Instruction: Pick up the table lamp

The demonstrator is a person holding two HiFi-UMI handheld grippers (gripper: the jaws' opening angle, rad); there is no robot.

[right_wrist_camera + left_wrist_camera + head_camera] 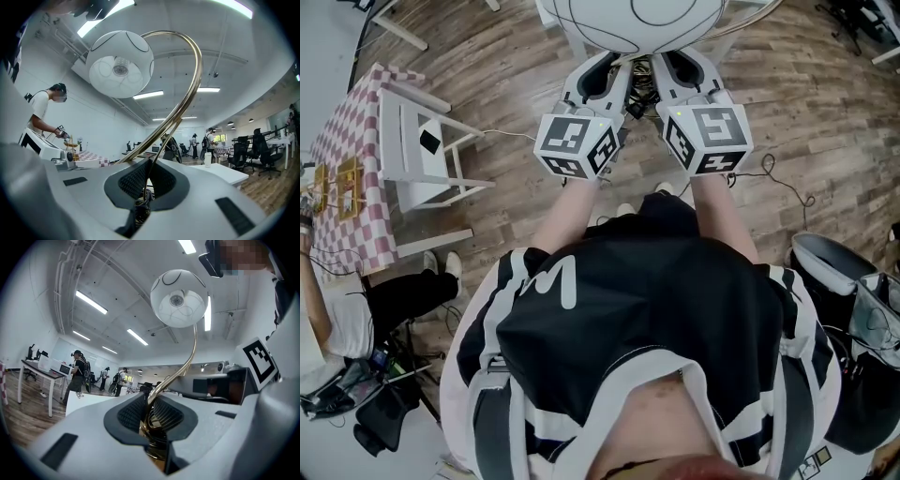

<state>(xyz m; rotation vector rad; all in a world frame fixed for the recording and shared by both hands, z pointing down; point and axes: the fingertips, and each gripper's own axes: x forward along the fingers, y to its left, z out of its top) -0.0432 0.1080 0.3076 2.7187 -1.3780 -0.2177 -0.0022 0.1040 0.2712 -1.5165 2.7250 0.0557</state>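
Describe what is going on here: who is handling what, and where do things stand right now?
A person stands over a wooden floor with a gripper in each hand. The left gripper and the right gripper are both closed, side by side, on a table lamp, gripping the low end of its curved gold stem. Its white globe shade arches above the jaws. Whether the lamp's base is clear of its support cannot be seen.
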